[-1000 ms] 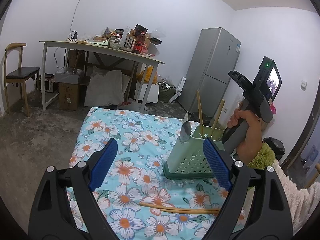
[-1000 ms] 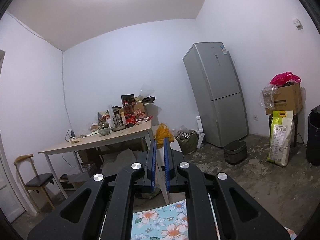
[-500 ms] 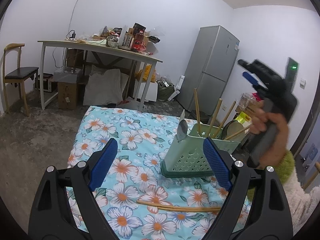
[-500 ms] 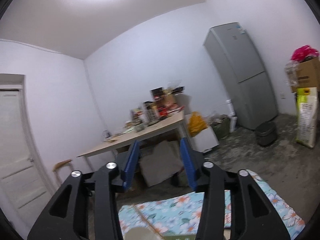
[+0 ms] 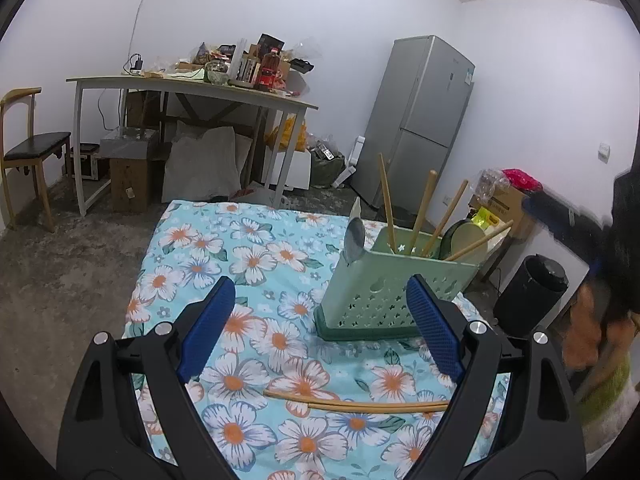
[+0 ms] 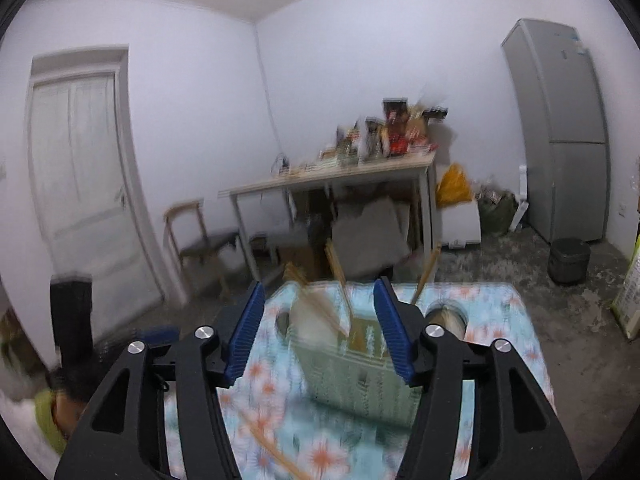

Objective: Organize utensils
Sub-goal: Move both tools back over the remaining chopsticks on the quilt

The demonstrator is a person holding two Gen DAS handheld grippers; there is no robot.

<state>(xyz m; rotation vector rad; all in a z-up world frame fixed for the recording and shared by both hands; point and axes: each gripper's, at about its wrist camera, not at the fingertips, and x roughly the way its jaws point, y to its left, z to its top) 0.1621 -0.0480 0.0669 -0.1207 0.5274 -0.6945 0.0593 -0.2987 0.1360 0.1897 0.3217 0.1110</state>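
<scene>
A green perforated utensil basket point(image 5: 392, 292) stands on the flowered cloth point(image 5: 248, 256), holding several wooden chopsticks, a metal spoon point(image 5: 355, 236) and a round ladle. Two loose chopsticks point(image 5: 360, 402) lie flat on the cloth in front of it. My left gripper point(image 5: 320, 292) is wide open and empty, low over the cloth near those chopsticks. In the blurred right wrist view, my right gripper point(image 6: 320, 292) hovers over the basket point(image 6: 360, 368); its jaws are opening with nothing between them. The loose chopsticks point(image 6: 272, 444) show below it. A person's hand point(image 5: 588, 336) carrying it is at the far right.
Behind the cloth stand a cluttered wooden table point(image 5: 192, 88), a chair point(image 5: 32, 152) and a grey fridge point(image 5: 424, 120). A black bin point(image 5: 532, 292) and boxes sit right of the basket. A white door point(image 6: 80, 184) is at the left.
The right gripper has swung off from above the basket toward the right edge, opened its jaws, and its view has turned left and down onto the basket. The left gripper stayed put.
</scene>
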